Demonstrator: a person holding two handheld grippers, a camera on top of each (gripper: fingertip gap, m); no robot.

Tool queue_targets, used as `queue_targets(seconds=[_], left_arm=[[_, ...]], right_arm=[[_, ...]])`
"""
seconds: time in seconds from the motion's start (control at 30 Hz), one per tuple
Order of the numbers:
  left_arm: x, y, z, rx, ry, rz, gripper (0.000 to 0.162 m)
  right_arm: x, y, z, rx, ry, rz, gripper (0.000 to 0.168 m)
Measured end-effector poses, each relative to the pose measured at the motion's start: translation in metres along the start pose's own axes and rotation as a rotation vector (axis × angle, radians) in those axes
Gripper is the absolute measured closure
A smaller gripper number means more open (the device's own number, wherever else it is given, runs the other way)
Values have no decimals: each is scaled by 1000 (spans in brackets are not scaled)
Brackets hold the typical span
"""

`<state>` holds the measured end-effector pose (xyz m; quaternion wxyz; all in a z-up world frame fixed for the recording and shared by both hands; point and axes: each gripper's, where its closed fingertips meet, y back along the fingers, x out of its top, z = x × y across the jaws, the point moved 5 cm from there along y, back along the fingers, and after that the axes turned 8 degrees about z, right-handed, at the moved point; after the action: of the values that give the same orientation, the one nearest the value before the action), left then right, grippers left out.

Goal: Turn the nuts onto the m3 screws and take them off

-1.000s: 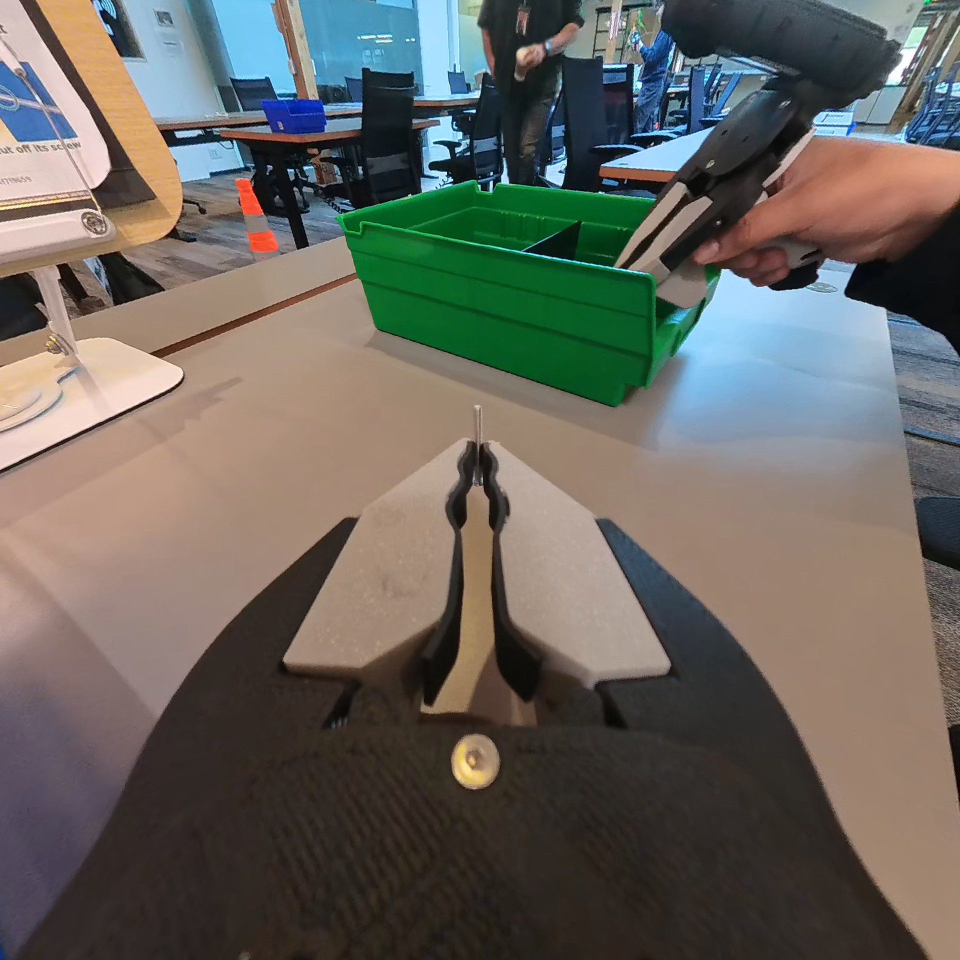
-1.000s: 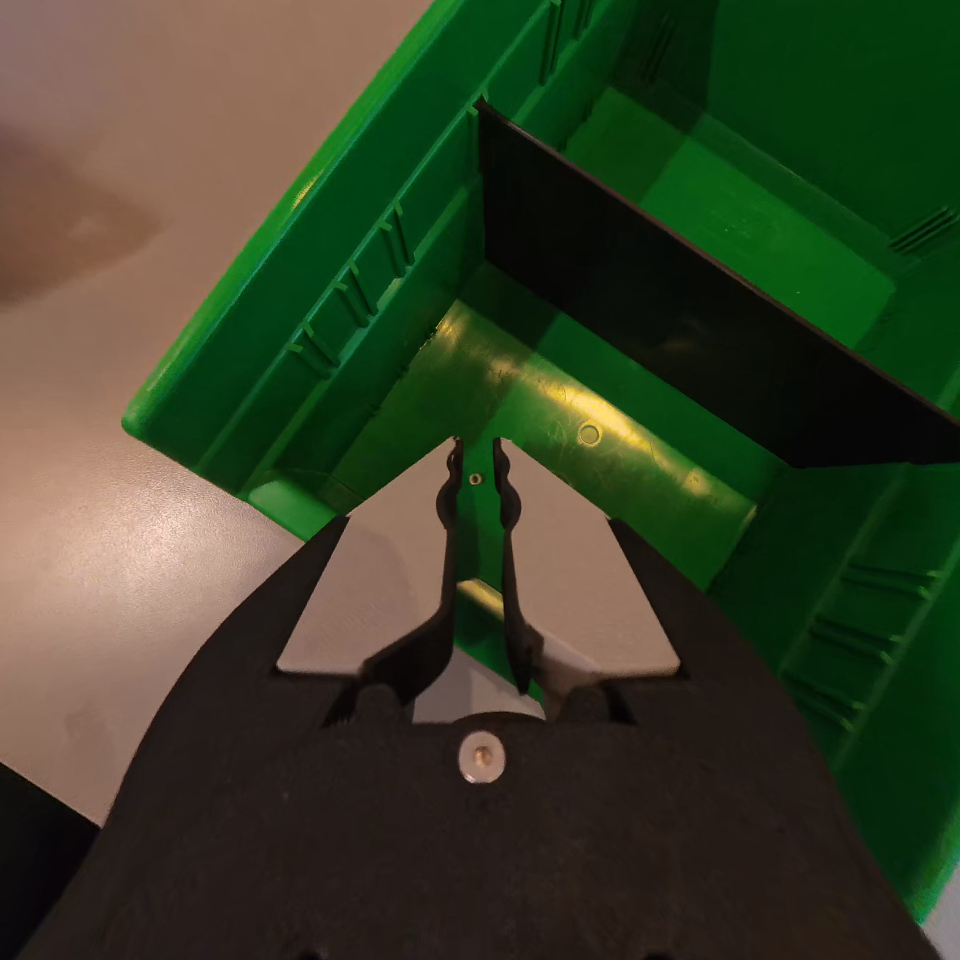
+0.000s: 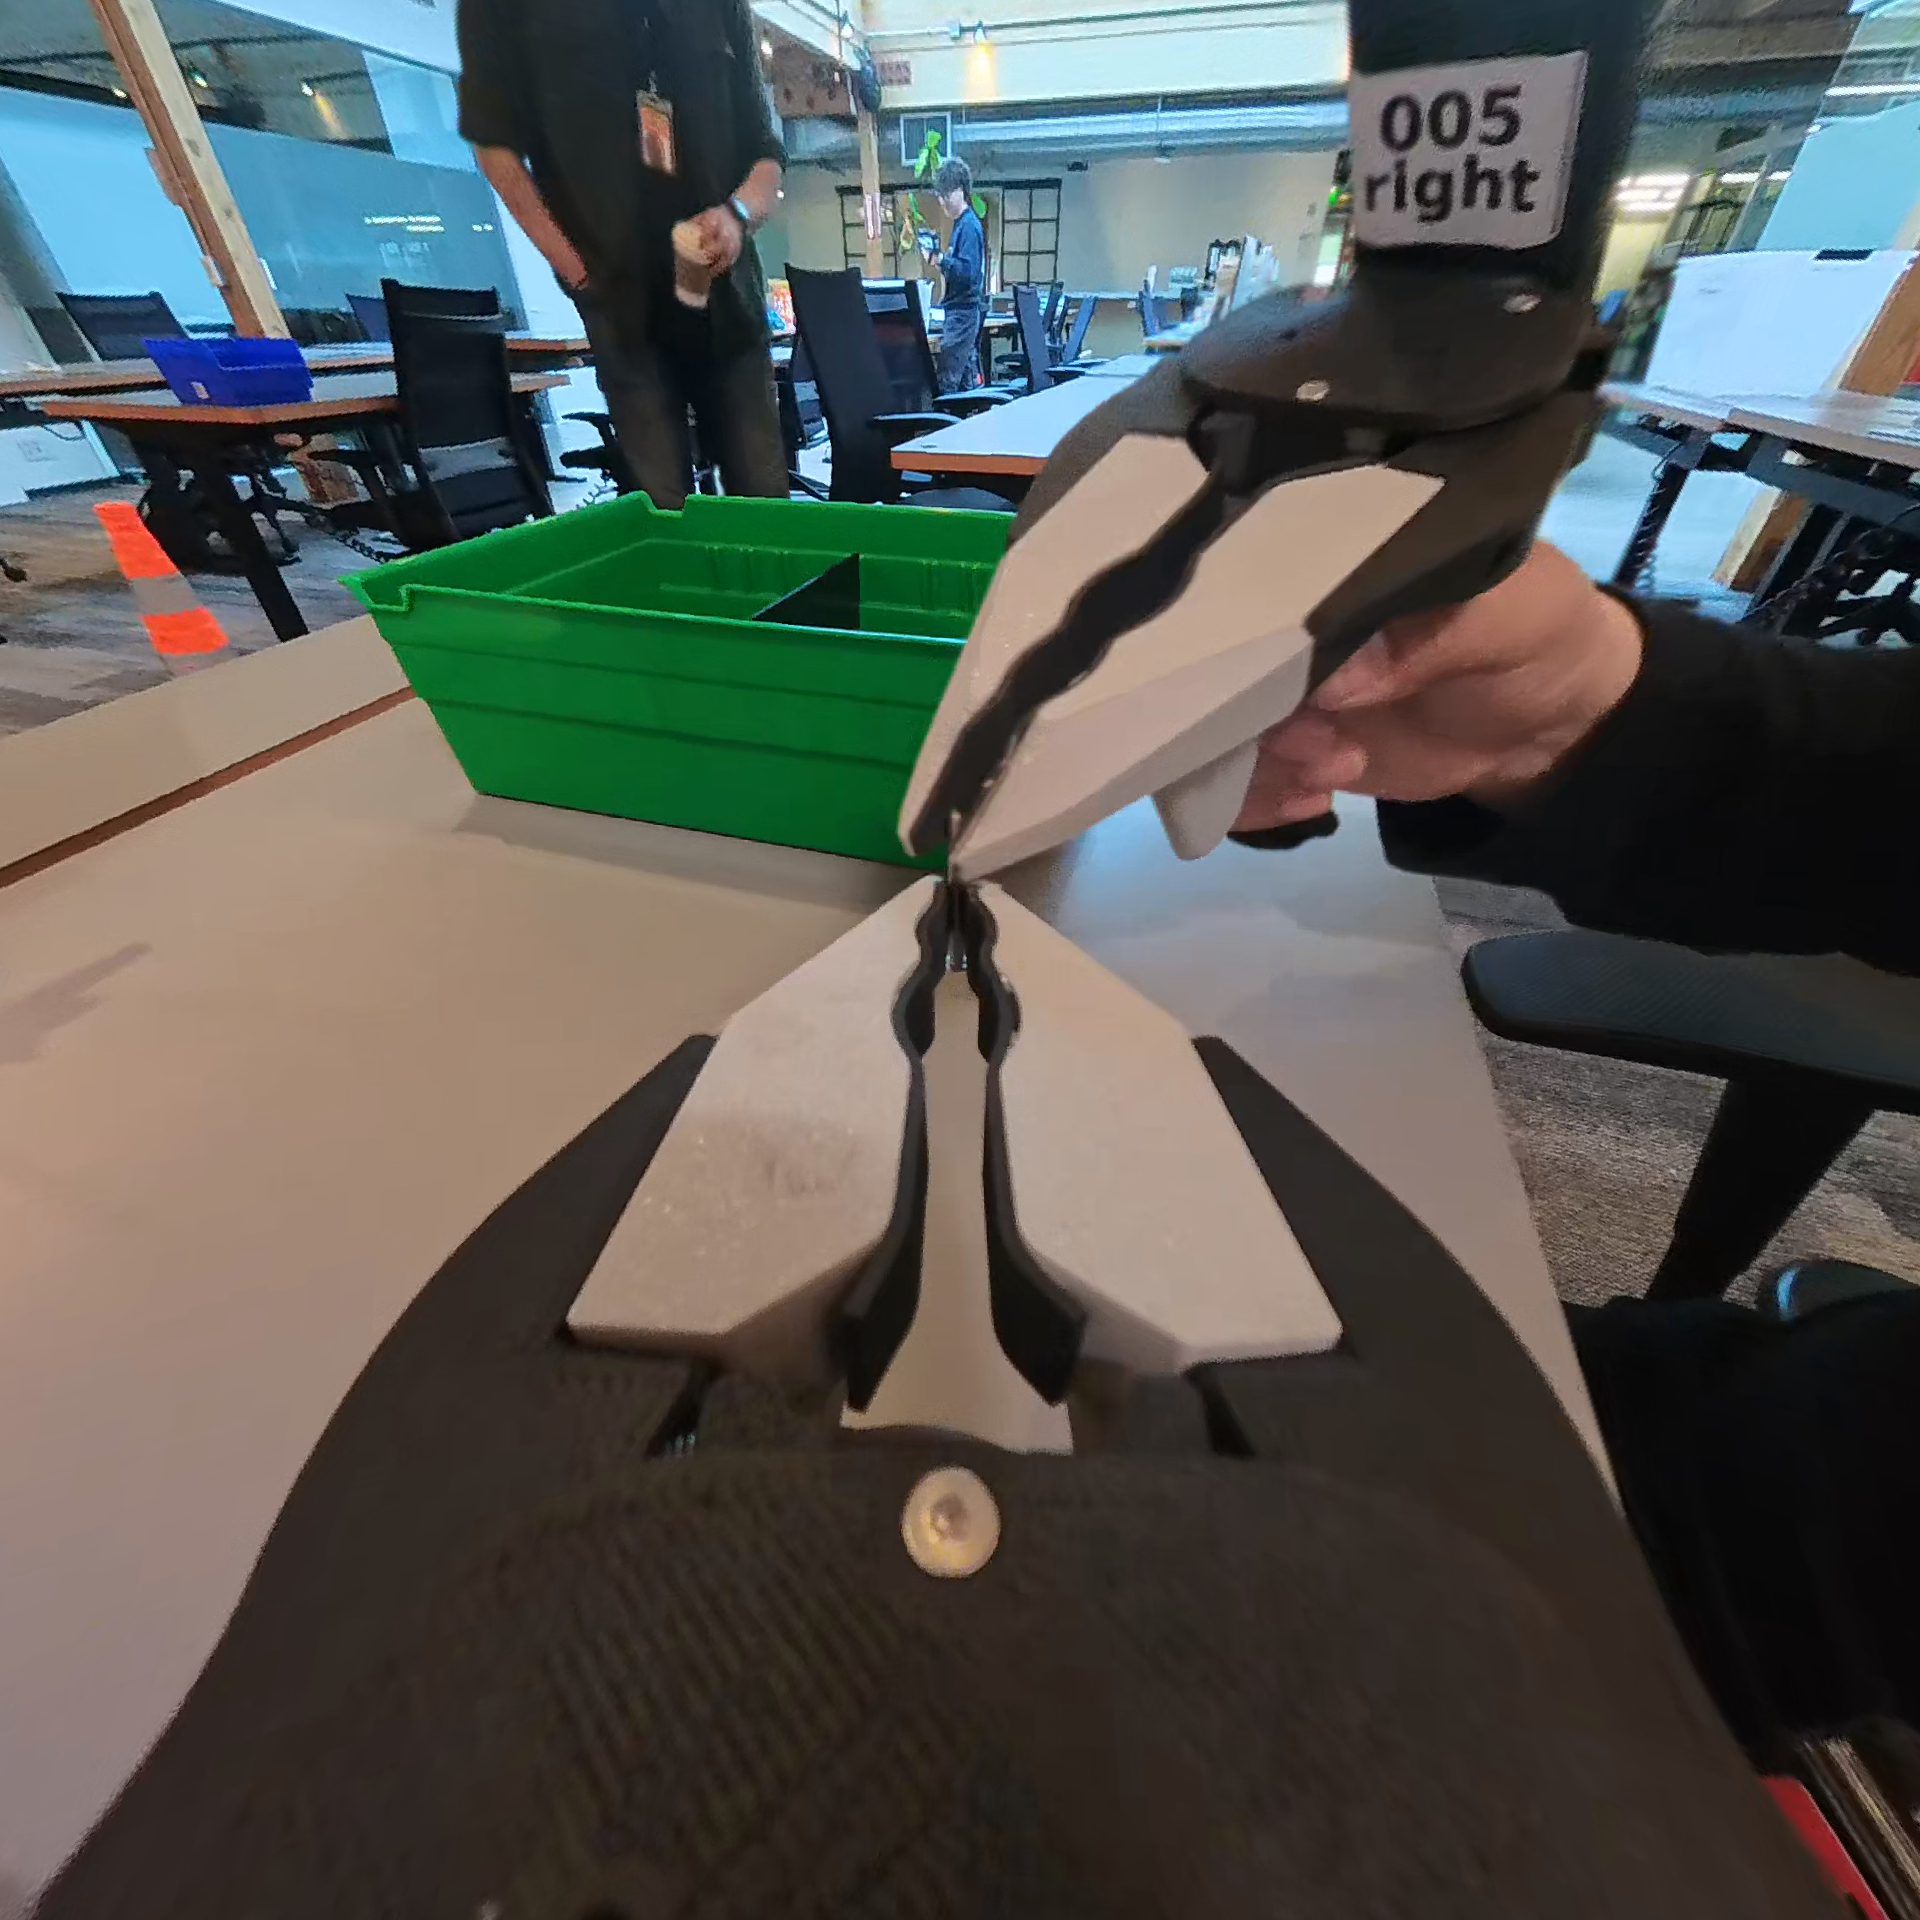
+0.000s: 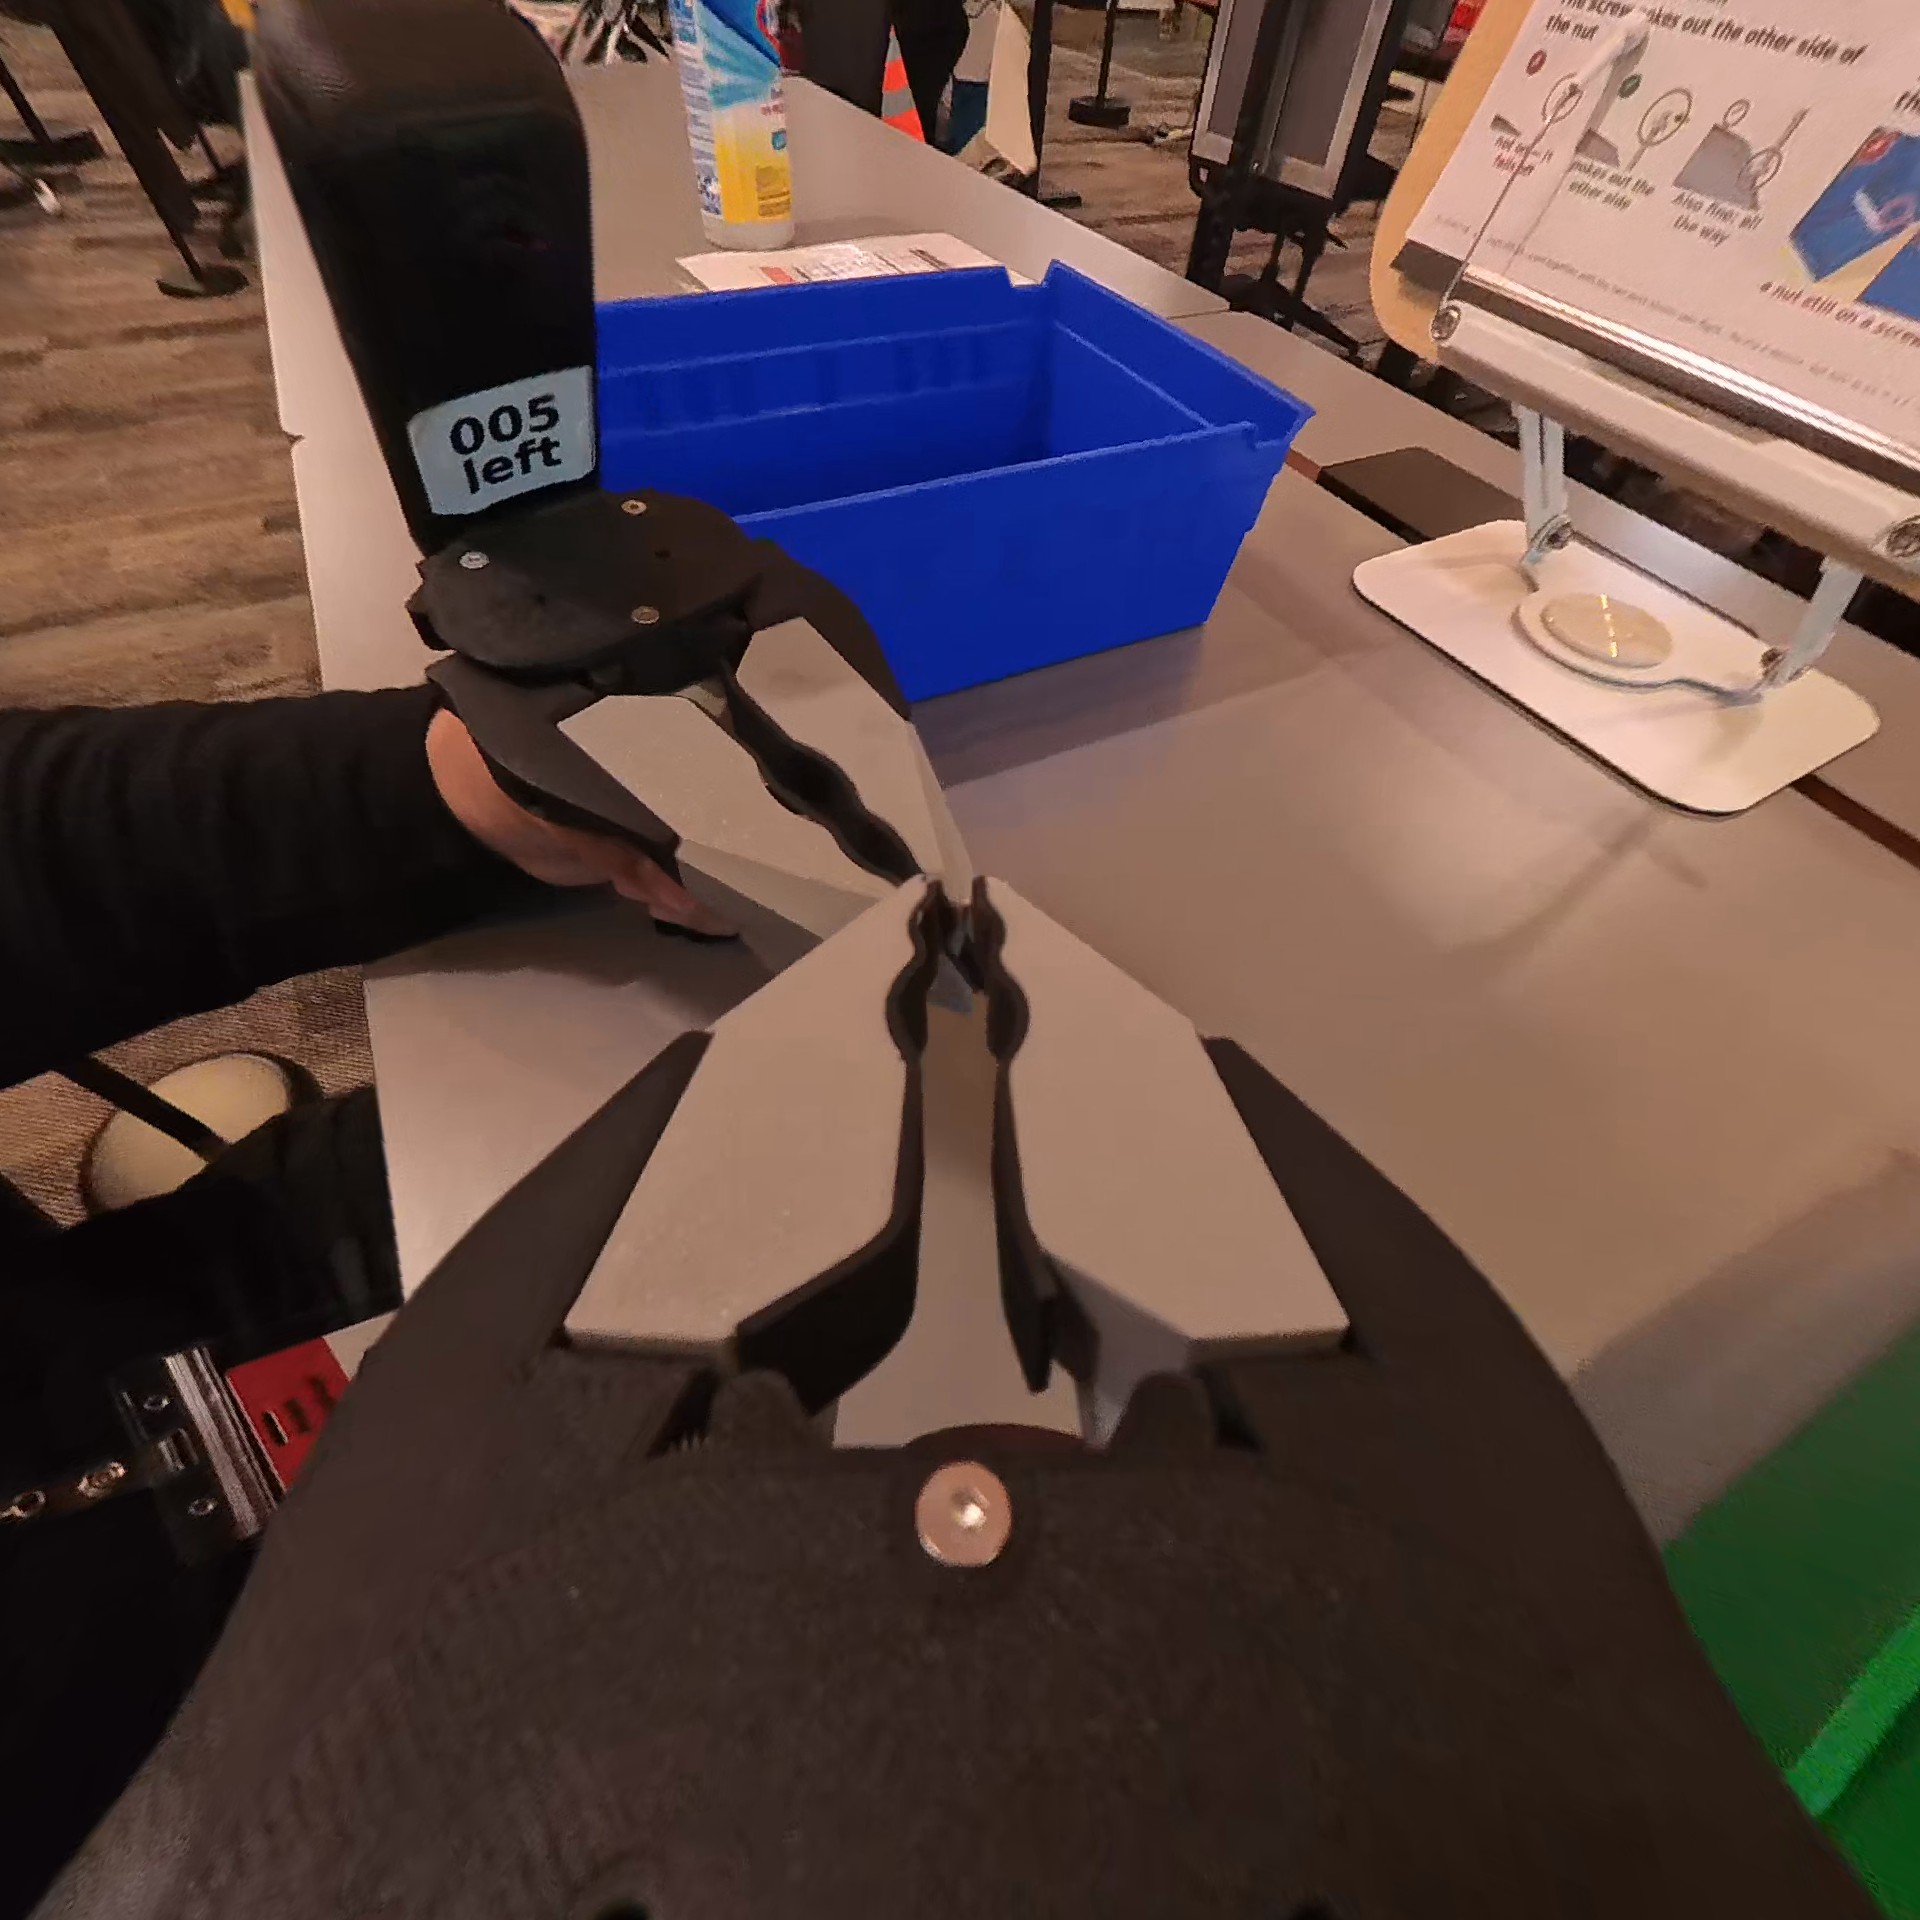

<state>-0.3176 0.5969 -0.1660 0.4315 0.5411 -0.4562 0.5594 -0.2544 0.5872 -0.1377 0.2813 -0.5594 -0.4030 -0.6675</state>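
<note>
the left gripper [image 3: 954, 914] sits nearest in its own view, its jaws drawn narrow and pinching the m3 screw [image 3: 952, 951], a small bright bit of metal just visible between the black pads at the tips. the shank seems to point forward and up, toward 12 o'clock, most likely so that its free end faces the other tool.

directly above it, coming down from 1 o'clock, the right gripper [image 3: 951, 842] meets it tip to tip. its jaws are also nearly together. whether they hold a nut cannot be told here: nothing that small shows at the tips in either view. in the right wrist view the right gripper [image 4: 954, 914] shows a narrow gap with the other tool's tip lying in it, and the left gripper [image 4: 940, 878] reaches in from 10 o'clock. by my reading this is the lining-up step, thread to hole, before any turning. the two tools are held above the grey table [image 3: 312, 1039], not resting on it, which leaves room to twist.

farther off, at 11 o'clock in the left wrist view, stands the green bin [image 3: 665, 686] with a black divider. in the right wrist view a blue bin [image 4: 987, 520] stands at 12 o'clock and an instruction stand [image 4: 1621, 665] at 2 o'clock, each within reach.
</note>
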Motion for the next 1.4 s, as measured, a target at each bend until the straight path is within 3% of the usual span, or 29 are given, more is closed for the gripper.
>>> queue_targets(seconds=[0.27, 0.37, 0.47, 0.7, 0.9, 1.0, 1.1, 1.23, 1.33, 1.4], left_arm=[[2, 1, -4, 17, 64, 28, 161], [2, 3, -17, 126, 58, 37, 141], [-3, 5, -26, 172, 101, 0, 138], [-12, 4, -30, 211, 93, -61, 144], [-19, 3, -32, 231, 61, -113, 146], [-19, 4, -33, 242, 64, -111, 147], [-19, 5, -36, 248, 86, -106, 149], [-21, 4, -36, 250, 88, -130, 149], [-21, 3, -35, 252, 73, -133, 149], [-21, 4, -35, 256, 71, -133, 149]], right_arm=[[1, -1, 5, -8, -68, 51, 168], [6, 6, 15, -52, -74, 61, 168], [14, 21, 38, -165, -24, 57, 168], [31, 81, 154, -637, 125, -72, 168], [9, 101, 252, -854, 78, -250, 168], [-22, 100, 271, -876, -52, -382, 131], [-16, 99, 258, -865, -56, -263, 131], [24, 91, 206, -759, -6, -35, 130], [62, 75, 140, -584, 50, 178, 130], [68, 53, 92, -402, 28, 258, 130]])
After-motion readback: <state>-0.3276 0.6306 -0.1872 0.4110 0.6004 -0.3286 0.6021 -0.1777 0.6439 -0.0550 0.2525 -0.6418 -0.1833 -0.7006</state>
